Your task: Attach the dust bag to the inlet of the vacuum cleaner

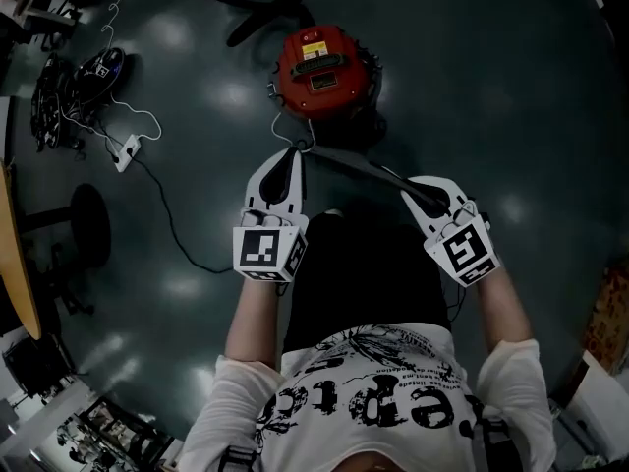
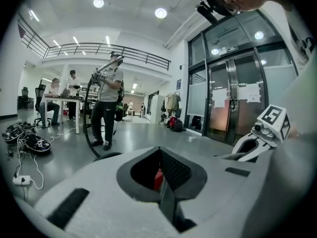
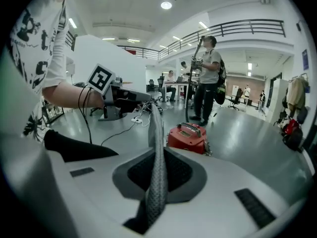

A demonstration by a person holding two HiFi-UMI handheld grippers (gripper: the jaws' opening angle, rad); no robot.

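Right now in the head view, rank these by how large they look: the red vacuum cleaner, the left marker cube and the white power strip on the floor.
1. red vacuum cleaner, largest
2. left marker cube, though it sits nearer the camera, which inflates it
3. white power strip, clearly smallest

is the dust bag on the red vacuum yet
No, the dust bag is stretched between the left gripper and right gripper, short of the vacuum cleaner.

Head view dim; others bright, fisheye-warped
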